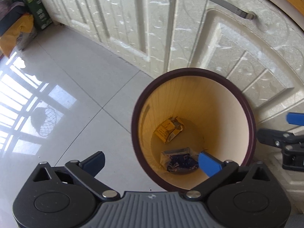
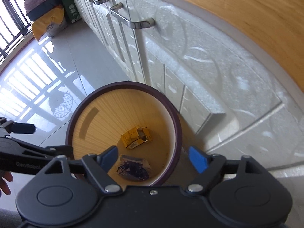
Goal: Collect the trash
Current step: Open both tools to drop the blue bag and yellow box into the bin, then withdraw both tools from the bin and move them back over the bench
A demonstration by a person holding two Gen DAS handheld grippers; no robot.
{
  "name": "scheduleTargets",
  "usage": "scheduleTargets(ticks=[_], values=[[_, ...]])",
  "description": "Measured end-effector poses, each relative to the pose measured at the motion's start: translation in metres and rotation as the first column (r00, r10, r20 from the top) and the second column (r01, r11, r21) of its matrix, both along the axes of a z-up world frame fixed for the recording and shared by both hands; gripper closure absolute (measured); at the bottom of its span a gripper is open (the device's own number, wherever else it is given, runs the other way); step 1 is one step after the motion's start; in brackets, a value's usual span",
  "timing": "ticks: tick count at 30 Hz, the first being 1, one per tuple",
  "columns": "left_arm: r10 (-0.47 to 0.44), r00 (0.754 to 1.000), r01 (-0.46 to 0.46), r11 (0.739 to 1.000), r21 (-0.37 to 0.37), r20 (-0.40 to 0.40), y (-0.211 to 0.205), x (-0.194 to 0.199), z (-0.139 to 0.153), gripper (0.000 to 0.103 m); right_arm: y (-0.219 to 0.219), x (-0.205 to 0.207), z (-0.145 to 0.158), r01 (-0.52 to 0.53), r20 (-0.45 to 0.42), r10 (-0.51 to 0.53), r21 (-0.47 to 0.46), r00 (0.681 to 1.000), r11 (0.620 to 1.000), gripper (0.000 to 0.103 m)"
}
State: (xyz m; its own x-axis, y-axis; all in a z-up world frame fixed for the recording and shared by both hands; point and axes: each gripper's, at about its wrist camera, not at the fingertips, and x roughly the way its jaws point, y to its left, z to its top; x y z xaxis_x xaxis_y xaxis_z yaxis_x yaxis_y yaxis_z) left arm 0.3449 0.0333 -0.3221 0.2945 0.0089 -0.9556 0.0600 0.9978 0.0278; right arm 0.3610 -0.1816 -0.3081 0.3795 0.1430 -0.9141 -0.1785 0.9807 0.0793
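A round trash bin with a dark brown rim point(image 1: 191, 70) and yellow inside stands on the floor by the cabinets; it also shows in the right wrist view point(image 2: 123, 84). A crumpled yellow packet point(image 1: 169, 129) point(image 2: 135, 137) and a crumpled blue-and-silver wrapper point(image 1: 178, 160) point(image 2: 134, 168) lie on its bottom. My left gripper point(image 1: 152, 163) is open and empty over the bin's near rim. My right gripper point(image 2: 153, 158) is open and empty above the bin; it shows at the right edge of the left wrist view point(image 1: 285, 133).
Cream cabinet doors point(image 1: 228, 47) with metal handles point(image 2: 131, 21) run behind the bin under a wooden countertop point(image 2: 247, 15). Glossy grey floor tiles point(image 1: 66, 87) lie to the left. A yellow bag point(image 1: 17, 34) and a green box point(image 1: 38, 9) stand at the far left.
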Motion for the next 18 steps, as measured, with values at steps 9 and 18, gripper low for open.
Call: scheduleTargets(ticks=[9, 18], values=[[0.029, 1.0, -0.029, 0.999, 0.015, -0.003, 0.015, -0.015, 0.001, 0.0, -0.008, -0.012, 0.001, 0.041, 0.008, -0.041, 0.001, 0.999, 0.999, 0.0], [0.075, 0.996, -0.075, 0.997, -0.007, 0.05, 0.03, -0.038, 0.026, 0.0, -0.01, -0.026, 0.015, 0.047, 0.037, -0.046, -0.017, 0.998, 0.999, 0.0]])
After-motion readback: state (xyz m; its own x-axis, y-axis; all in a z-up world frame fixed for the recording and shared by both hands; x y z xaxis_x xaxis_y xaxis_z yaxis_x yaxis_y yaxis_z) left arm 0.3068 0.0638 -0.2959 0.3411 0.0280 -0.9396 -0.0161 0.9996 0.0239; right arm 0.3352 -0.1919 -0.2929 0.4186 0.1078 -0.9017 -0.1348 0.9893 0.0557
